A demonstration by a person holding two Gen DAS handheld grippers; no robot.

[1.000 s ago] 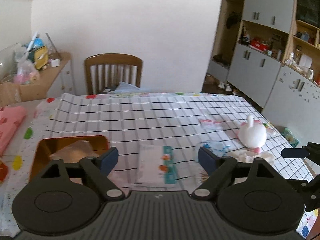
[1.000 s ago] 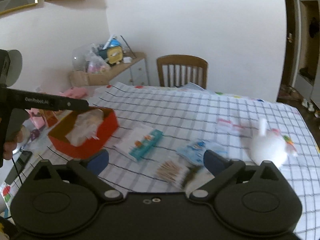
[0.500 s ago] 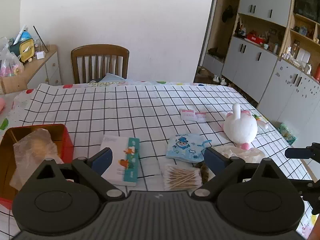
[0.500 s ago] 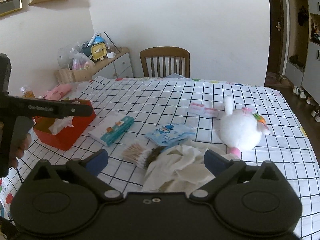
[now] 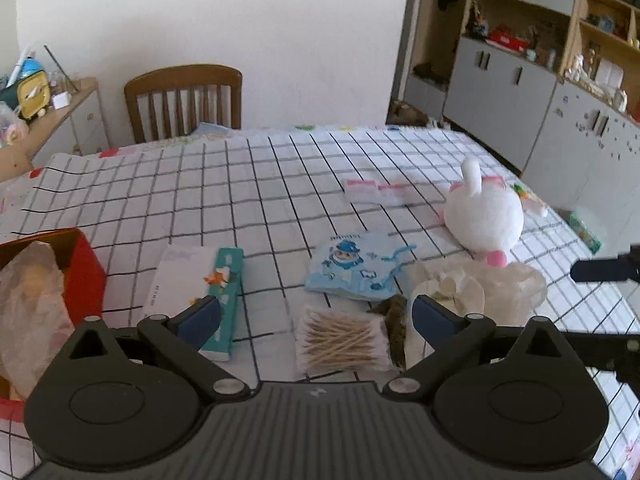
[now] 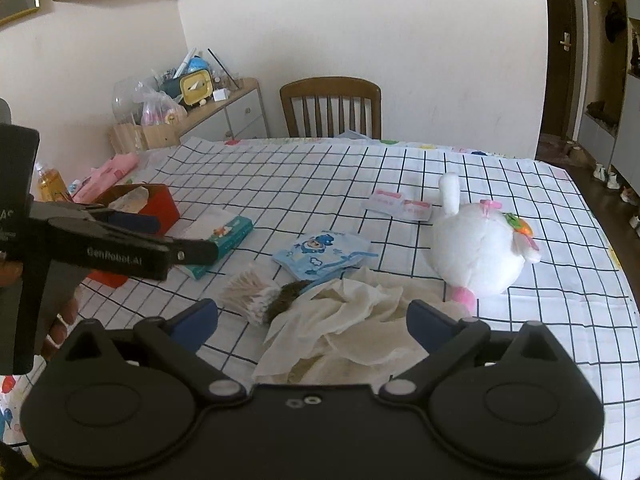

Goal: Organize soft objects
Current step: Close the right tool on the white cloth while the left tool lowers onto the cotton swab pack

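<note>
A white plush bunny (image 5: 484, 216) (image 6: 476, 248) lies at the right of the checked tablecloth. A cream cloth (image 6: 352, 320) (image 5: 480, 284) lies crumpled in front of it. A blue cartoon packet (image 5: 356, 268) (image 6: 320, 252), a pack of cotton swabs (image 5: 344, 340) (image 6: 248, 292) and a tissue pack (image 5: 200, 284) (image 6: 220, 236) lie in the middle. My left gripper (image 5: 316, 316) is open above the swabs. My right gripper (image 6: 312, 316) is open just above the cream cloth. Both are empty.
A red box (image 5: 86, 276) (image 6: 160, 204) holding a crinkled plastic bag stands at the left. A small pink-and-white pack (image 5: 376, 192) lies further back. A wooden chair (image 5: 184, 100) stands at the table's far edge, cabinets (image 5: 520, 92) at the right.
Both grippers have swung right and come closer to the table. The cream cloth and swabs now lie right before the fingers. Nothing on the table has moved.
</note>
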